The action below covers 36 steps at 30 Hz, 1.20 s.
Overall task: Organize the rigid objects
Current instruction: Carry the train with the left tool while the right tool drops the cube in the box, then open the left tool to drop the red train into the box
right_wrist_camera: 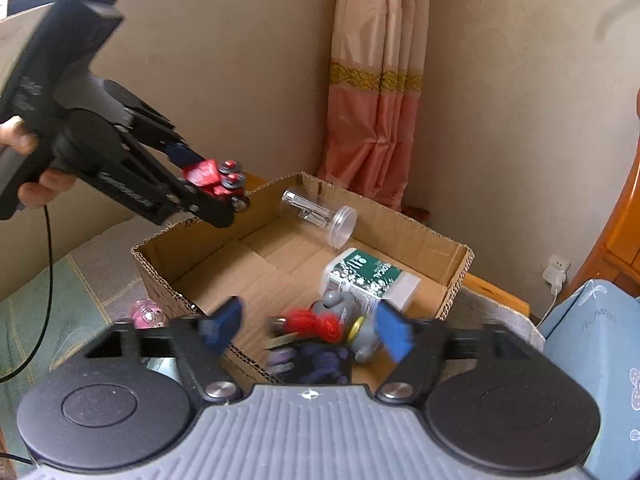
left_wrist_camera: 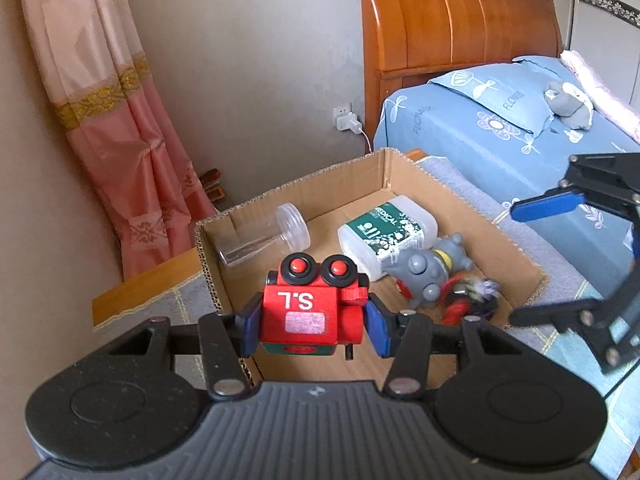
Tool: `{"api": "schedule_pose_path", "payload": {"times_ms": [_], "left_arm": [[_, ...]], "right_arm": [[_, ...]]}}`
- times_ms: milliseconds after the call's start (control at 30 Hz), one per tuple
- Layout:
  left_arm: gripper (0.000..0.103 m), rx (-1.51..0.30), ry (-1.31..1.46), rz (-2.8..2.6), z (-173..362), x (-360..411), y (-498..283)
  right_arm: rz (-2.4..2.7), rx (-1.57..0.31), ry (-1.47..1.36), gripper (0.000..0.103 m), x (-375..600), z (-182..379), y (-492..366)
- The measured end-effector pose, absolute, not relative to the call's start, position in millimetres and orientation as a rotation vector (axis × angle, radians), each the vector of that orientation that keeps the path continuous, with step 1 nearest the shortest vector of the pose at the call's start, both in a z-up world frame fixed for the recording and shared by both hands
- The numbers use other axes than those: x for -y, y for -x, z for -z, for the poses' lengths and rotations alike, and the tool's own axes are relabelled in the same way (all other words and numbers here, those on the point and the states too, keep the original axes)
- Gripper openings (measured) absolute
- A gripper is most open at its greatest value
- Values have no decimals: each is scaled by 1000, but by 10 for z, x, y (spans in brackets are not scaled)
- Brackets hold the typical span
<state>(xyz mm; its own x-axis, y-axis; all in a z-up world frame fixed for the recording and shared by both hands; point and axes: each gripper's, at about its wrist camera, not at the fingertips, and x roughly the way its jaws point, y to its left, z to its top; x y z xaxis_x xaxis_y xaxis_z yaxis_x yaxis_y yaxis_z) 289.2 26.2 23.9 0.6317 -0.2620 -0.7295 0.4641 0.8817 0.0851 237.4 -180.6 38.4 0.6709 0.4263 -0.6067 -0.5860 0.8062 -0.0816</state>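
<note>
My left gripper (left_wrist_camera: 312,326) is shut on a red toy car (left_wrist_camera: 310,312) marked "S.L" with black wheels, held above the near edge of a cardboard box (left_wrist_camera: 280,196). The right wrist view shows the toy car (right_wrist_camera: 214,178) above the box's left rim (right_wrist_camera: 160,240). In the box lie a clear plastic jar (left_wrist_camera: 264,240), a white bottle with a green label (left_wrist_camera: 386,236), a grey figure (left_wrist_camera: 432,272) and a red and purple toy (right_wrist_camera: 316,340). My right gripper (right_wrist_camera: 308,330) is open and empty above the box's near side.
The box stands on a patterned cloth over a low table (left_wrist_camera: 132,300). A pink toy (right_wrist_camera: 147,314) lies outside the box at its left. A bed with a blue cover (left_wrist_camera: 500,128) is to the right, a pink curtain (left_wrist_camera: 120,120) at the left.
</note>
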Motion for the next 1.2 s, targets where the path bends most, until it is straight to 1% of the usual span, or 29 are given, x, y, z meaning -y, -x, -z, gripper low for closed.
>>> {"api": "schedule_pose_path", "payload": {"times_ms": [67,200,300,333,367,433,567,633,700,867,1200], "left_arm": [[50,-789,-279,421,-217,-259,-2920],[50,-804,-266,418,-177,-253,-2994],[51,-808,-255,408,-149,-248,-3048],[55,-803,-248,399,-145,-250,-3052],[70,-804,-243,391,-144,-253,-3059],[88,-796,-234,371,-153,-267,-3058],[91,-807,-238,369,-184,-276,-2997],[94,-811,-242,360,-195,-275,-2949],[94,-811,-250,347,-210,-282,-2895],[96,-826,-251,330,-232,-297,-2743],[96,-846,-227,274,-299,-337,-2393]], "right_arm": [[-584,-600,282,85,1793,-385,-2350],[-583,-597,281,94,1776,-372,-2302],[-584,-602,286,96,1762,-358,-2266],[-583,-603,288,96,1758,-353,-2255],[-582,-605,289,96,1758,-349,-2248],[-577,-607,288,97,1761,-347,-2229],[-573,-610,276,99,1781,-352,-2185],[-568,-610,270,102,1788,-354,-2152],[-567,-614,261,103,1790,-352,-2119],[-558,-636,244,103,1758,-326,-1993],[-537,-660,212,103,1715,-290,-1640]]}}
